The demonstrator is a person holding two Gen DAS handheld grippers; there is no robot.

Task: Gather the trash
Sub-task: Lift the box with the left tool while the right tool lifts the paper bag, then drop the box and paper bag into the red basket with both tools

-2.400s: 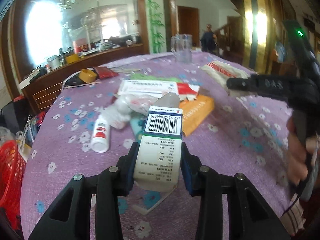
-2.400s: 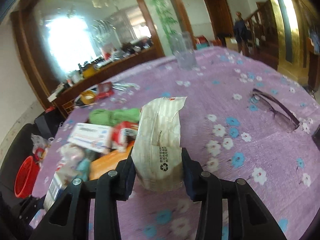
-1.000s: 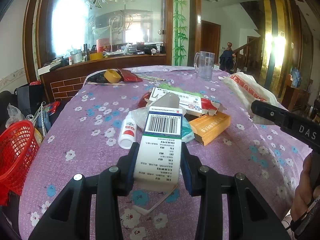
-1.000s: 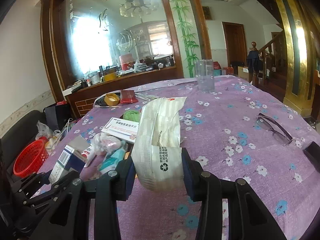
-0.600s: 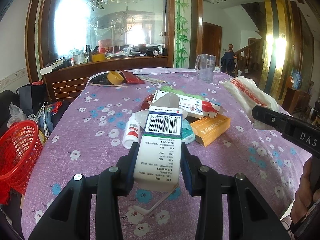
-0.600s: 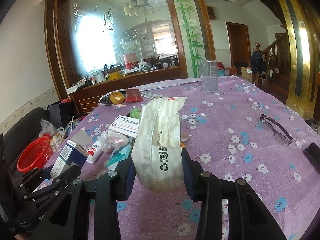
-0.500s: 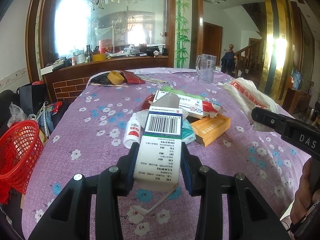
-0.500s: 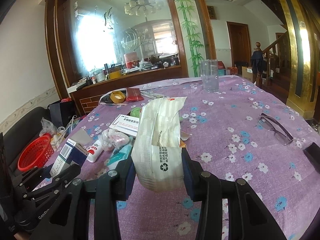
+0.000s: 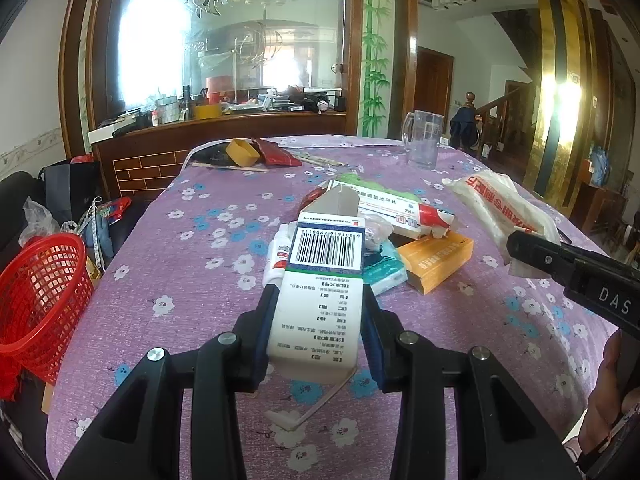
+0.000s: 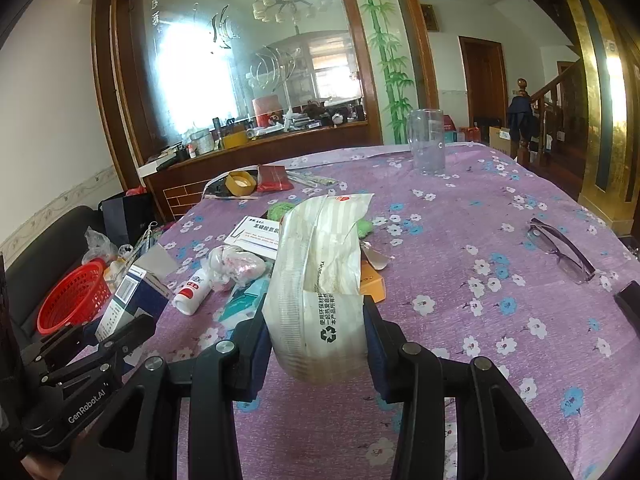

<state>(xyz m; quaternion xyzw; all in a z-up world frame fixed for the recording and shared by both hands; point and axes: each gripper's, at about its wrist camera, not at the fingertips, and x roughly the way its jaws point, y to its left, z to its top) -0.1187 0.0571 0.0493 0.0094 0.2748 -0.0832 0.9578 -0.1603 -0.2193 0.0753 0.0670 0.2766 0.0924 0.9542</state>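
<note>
Both loads lifted off the surface [image 9: 192,240]. Left tongs [image 9: 316,332] clamp the barcode carton [image 9: 320,280], centre frame; right tongs [image 10: 316,332] clamp the crumpled wrapper [image 10: 320,264]. Next, I judge: carry to red basket [image 9: 36,292], left edge, release.

A round table [image 9: 208,216] under a purple flowered cloth fills the foreground. Behind it runs a dark wooden counter [image 9: 224,128] with a brick-pattern front, topped by a large etched glass partition [image 9: 224,40] glowing with daylight. Right of the partition, a pillar painted with green bamboo [image 9: 376,52] stands beside a brown door [image 9: 434,80]. Further right rise a wooden staircase [image 10: 560,92] and gold wall panels [image 10: 600,80]. A chandelier [image 10: 286,0] hangs above.
</note>
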